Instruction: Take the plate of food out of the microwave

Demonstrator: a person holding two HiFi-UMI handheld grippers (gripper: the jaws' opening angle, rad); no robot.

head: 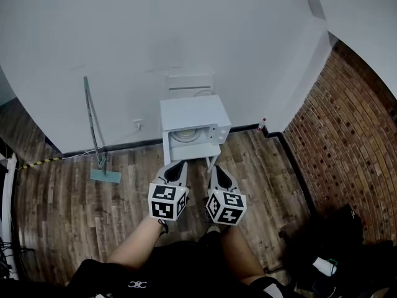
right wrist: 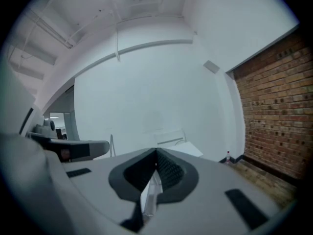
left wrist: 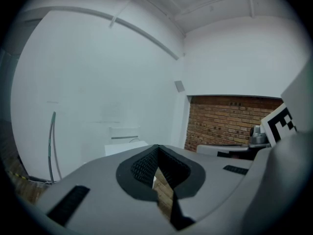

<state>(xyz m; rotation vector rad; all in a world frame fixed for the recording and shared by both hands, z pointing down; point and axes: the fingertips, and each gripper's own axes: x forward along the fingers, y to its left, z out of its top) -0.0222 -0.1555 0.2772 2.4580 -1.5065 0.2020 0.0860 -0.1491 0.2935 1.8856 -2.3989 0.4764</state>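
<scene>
White wall (head: 186, 30); microwave (head: 195, 113) opening faces away from it, plate (head: 185, 134) flat inside.

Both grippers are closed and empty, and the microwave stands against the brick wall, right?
Not the brick wall: the head view shows the microwave against the white wall, with the brick wall off to its right. The left gripper and right gripper are closed and empty.

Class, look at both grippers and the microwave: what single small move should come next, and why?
Probably bring both grippers forward toward the microwave. The left gripper and right gripper hang side by side short of it, jaws together with nothing between them, while what looks like a round plate shows in its open front.
</scene>
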